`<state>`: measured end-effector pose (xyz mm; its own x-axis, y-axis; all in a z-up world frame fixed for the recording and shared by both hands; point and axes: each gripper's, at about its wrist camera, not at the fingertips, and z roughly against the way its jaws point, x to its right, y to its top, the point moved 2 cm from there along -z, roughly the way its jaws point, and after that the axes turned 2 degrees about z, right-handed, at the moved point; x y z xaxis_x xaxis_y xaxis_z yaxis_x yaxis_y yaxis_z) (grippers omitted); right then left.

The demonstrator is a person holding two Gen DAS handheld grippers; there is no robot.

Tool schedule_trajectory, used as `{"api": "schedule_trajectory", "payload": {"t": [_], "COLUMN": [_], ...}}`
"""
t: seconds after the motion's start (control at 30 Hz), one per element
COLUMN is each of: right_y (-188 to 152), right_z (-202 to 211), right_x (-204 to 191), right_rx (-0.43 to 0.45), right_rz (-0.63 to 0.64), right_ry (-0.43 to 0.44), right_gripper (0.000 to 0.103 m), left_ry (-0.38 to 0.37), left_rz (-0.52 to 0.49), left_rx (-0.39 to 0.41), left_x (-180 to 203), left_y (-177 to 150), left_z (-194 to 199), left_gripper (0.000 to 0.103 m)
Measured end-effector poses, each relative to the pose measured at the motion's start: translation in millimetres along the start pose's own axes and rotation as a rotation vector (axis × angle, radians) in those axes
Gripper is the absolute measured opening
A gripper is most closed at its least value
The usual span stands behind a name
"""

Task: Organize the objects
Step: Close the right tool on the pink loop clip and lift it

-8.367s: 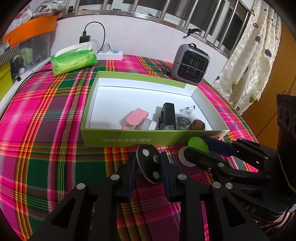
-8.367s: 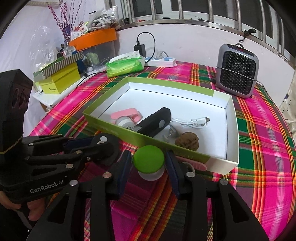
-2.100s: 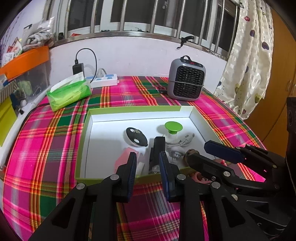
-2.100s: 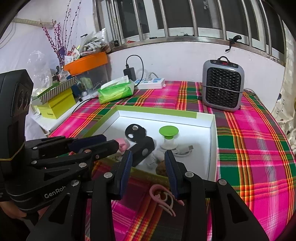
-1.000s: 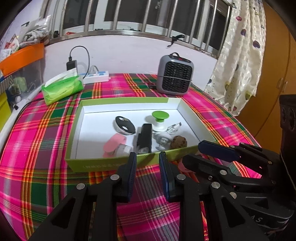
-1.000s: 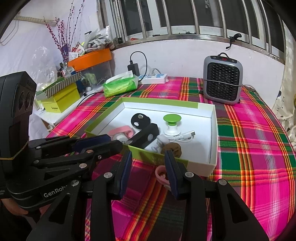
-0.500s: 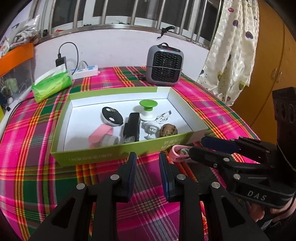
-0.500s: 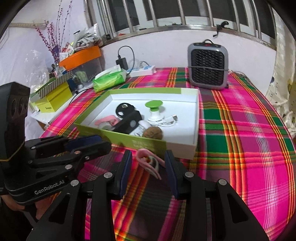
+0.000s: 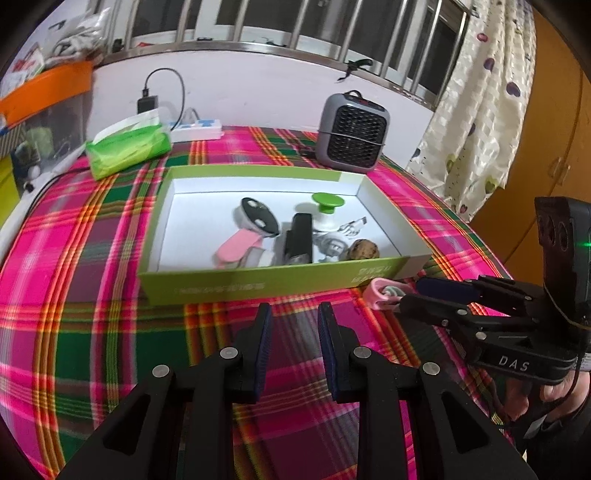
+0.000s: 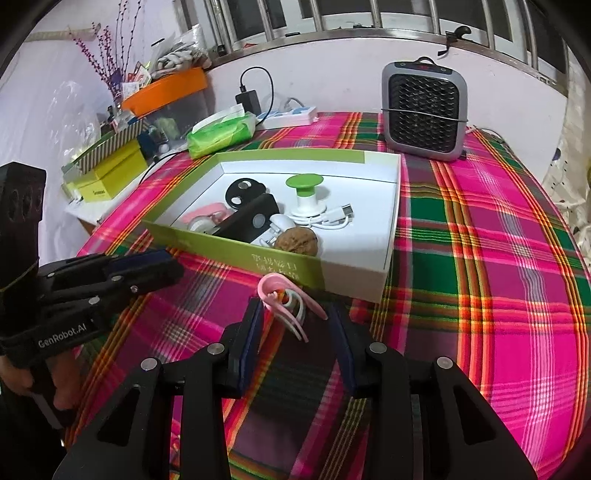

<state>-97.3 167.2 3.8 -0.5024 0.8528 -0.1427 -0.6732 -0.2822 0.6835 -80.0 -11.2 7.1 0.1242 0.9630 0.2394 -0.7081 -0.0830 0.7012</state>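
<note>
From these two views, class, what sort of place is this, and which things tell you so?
Probably a room in a home, not a lab: a plaid tablecloth covers the table, a small heater and tissue pack stand by a barred window, and a patterned curtain hangs beside it.

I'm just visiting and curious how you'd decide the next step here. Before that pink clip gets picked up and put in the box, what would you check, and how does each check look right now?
1. Pink clip lies between the fingers of the right hand-held gripper: ok.
2. Right fingers are spread, not yet closed on the clip: ok.
3. Clip is apart from the green box wall: cannot tell; it lies very close to it.
4. Free floor in the box for the clip: ok, bare white area at the right side.
5. Left hand-held gripper is open, holds nothing and sits off to the side: ok.
6. Firm grip possible on the clip's thin prongs: cannot tell.
</note>
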Motion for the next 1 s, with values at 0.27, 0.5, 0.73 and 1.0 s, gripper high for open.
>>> {"api": "schedule_trajectory", "payload": {"t": [0.27, 0.5, 0.73, 1.0], "right_y": [1, 1, -1, 3], "right_z": [-2, -6, -7, -16], "right_x": [1, -4, -12, -15], "right_rx": [-0.01, -0.027, -0.035, -0.063], "right_rz": [0.008, 0.042, 0.086, 0.104], "right_ry": [0.005, 0.022, 0.053, 0.047], "right_gripper": [0.043, 0.043, 0.043, 0.043], "left_ry": [0.01, 0.031, 0.031, 0.019], "left_rz": [0.07, 0.15, 0.154, 0.121], "left_rx": [0.013, 0.024, 0.018, -0.006], "left_x": [-24, -50, -53, -45], "left_y": [-3, -2, -4, -6], "left_z": [9, 13, 12, 8], "left_gripper": [0.023, 0.023, 0.023, 0.023]}}
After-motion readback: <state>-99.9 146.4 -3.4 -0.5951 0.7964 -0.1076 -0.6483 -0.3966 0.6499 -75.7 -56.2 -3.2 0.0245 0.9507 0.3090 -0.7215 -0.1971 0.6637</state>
